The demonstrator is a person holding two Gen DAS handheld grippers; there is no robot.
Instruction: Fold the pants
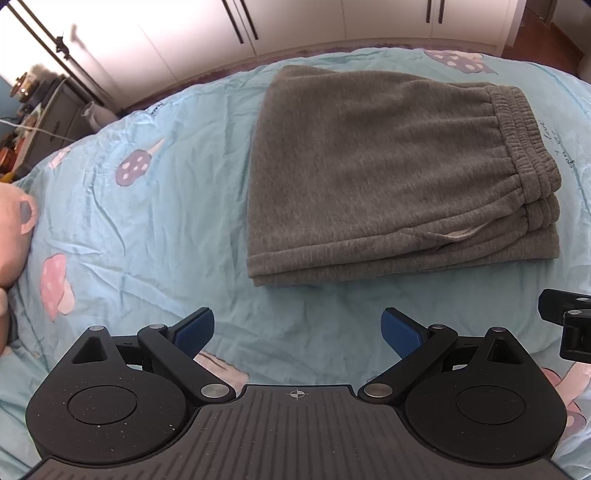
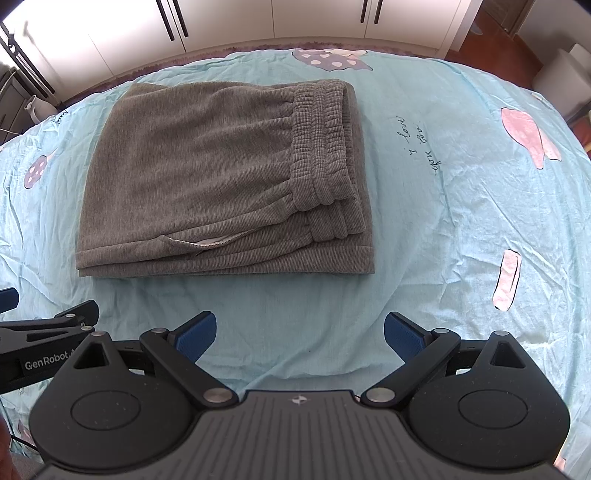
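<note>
Folded grey pants on a light blue bed, both grippers held back from them with nothing in their grasp.

The bed (image 1: 155, 206) fills most of both views, its blue sheet (image 2: 443, 229) wrinkled and printed with pink and purple mushrooms. White wardrobe doors (image 1: 295, 26) stand beyond its far edge. The pants (image 2: 221, 177) lie flat on the sheet in a neat stacked rectangle, the ribbed waistband (image 2: 321, 147) along their right side and a pocket opening near the front edge. The left gripper (image 1: 297, 332) hovers near the pants' front edge, fingers spread wide apart. The right gripper (image 2: 300, 334) sits just beside it, likewise spread apart, clear of the cloth.
</note>
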